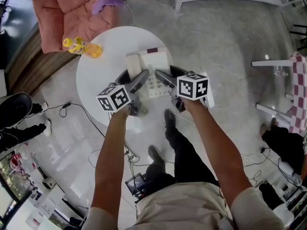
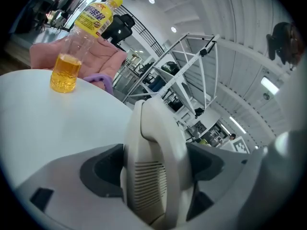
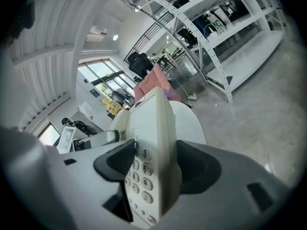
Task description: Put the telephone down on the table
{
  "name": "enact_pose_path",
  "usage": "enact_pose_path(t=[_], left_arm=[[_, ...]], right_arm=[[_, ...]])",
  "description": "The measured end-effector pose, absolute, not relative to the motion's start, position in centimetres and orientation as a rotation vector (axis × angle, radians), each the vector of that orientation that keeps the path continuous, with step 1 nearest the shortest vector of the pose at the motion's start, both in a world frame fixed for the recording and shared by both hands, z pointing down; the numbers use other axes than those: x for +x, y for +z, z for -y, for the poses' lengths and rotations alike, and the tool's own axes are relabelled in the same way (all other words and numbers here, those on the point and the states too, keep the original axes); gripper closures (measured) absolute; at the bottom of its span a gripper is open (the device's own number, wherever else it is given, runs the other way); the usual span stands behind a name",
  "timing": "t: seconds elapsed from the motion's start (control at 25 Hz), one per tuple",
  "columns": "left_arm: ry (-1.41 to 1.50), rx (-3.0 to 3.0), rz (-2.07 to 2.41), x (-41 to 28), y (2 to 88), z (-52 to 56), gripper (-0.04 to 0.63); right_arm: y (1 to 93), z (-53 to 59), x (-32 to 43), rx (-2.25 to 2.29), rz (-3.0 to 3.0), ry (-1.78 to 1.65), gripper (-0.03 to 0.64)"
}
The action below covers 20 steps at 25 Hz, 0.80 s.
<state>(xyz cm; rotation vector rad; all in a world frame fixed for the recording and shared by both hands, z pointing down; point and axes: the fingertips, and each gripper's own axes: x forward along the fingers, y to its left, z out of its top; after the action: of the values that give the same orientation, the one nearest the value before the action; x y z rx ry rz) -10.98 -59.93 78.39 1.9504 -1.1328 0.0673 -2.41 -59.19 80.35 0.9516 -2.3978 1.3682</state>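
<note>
A cream telephone [image 1: 152, 70] hangs over the near side of the round white table [image 1: 108, 51]; whether it touches the tabletop I cannot tell. My left gripper [image 1: 142, 76] is shut on its left side, where the handset [image 2: 154, 143] with its slotted earpiece fills the space between the jaws in the left gripper view. My right gripper [image 1: 161, 75] is shut on the right side of the telephone body [image 3: 152, 128], with the number keys [image 3: 139, 174] against the left jaw. Both jaw pairs meet over the phone from the near side.
A plastic bottle [image 1: 82, 46] of yellow drink lies on the table's far left rim. A pink cushion [image 1: 72, 8] with a purple cloth [image 1: 108, 3] lies beyond it. Cables [image 1: 72, 110] run over the floor. A white shelf frame [image 3: 206, 37] stands to the right.
</note>
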Motion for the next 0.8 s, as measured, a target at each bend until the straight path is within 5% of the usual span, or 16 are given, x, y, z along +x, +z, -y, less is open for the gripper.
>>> enact_pose_path(t=[0.8], left_arm=[[0.153, 1.976, 1.336, -13.0, 78.1, 59.9, 0.241]], right_arm=[[80.4, 60.1, -2.0, 1.055, 2.315, 0.909, 0.362]])
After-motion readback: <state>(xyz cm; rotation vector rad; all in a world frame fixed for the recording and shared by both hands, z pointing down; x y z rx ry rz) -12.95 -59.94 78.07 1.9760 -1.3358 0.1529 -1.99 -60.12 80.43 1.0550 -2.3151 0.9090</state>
